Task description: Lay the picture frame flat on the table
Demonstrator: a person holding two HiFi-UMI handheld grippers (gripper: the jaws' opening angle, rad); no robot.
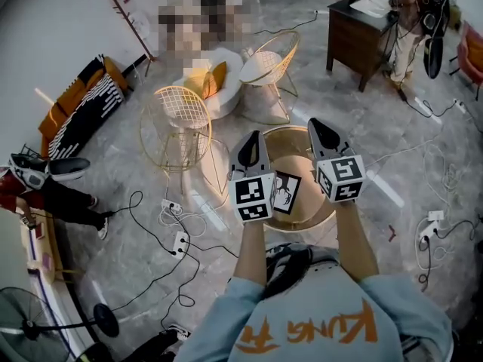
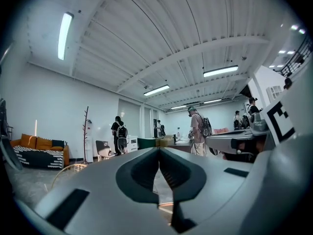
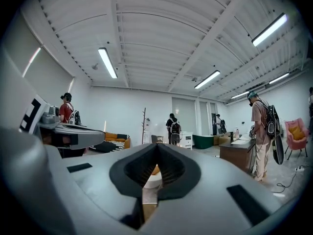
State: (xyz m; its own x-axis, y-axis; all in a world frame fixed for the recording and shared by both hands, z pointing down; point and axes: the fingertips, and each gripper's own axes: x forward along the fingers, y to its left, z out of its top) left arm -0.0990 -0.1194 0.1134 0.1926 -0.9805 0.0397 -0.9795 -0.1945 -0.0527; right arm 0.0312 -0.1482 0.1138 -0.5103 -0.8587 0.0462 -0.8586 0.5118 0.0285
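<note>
A round worktop [image 1: 323, 216] stood on a marble floor [image 1: 377, 111] strewn with cables [image 1: 151, 228]. The picture frame [image 1: 289, 193] lay flat on it, its left edge hidden by the left tool [image 1: 251, 145]. The left tool and the right tool [image 1: 323, 136] were fully closed, with nothing gripped.

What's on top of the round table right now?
A picture frame lies on the round table, its left edge hidden behind the left gripper. The right gripper covers more tabletop; anything there is unseen.

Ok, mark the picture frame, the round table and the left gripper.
picture frame [image 1: 287, 193], head view, its black-and-white print.
round table [image 1: 291, 151], head view, bare wooden top.
left gripper [image 1: 253, 137], head view, tips of its shut jaws.
</note>
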